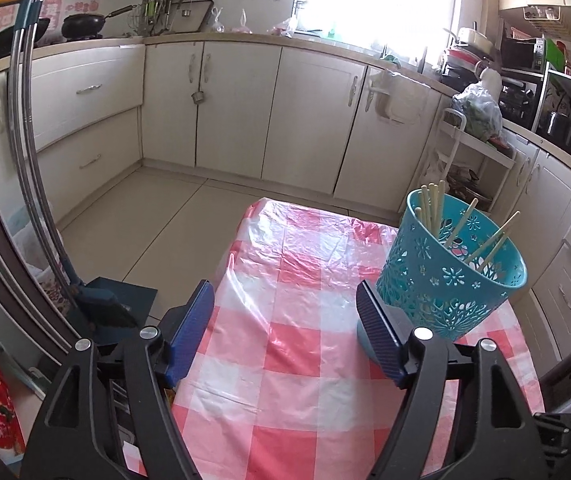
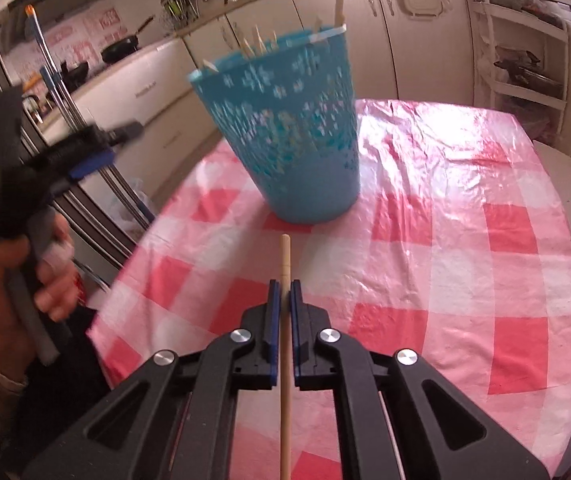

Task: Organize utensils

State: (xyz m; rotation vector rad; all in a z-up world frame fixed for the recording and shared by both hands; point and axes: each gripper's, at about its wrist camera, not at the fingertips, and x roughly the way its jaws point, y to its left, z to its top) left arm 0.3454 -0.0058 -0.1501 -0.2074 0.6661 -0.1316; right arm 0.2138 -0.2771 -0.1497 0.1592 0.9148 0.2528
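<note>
Pinching a pale wooden chopstick [image 2: 285,264], R gripper [image 2: 284,292] points at 12 o'clock twd teal perforated plastic basket [image 2: 285,136] w/ more chopsticks [image 1: 431,208] on pink-checked plastic tablecloth [image 2: 445,240]. L gripper [image 1: 285,300] wide, holding nothing; basket at its 2 o'clock.

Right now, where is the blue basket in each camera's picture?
Left wrist view: the blue basket stands at the right, on the checkered tablecloth, just beyond the left gripper, whose jaws are wide open.
Right wrist view: it stands upper centre, beyond the chopstick clamped in the right gripper.
Shared landmark: the checkered tablecloth.
</note>
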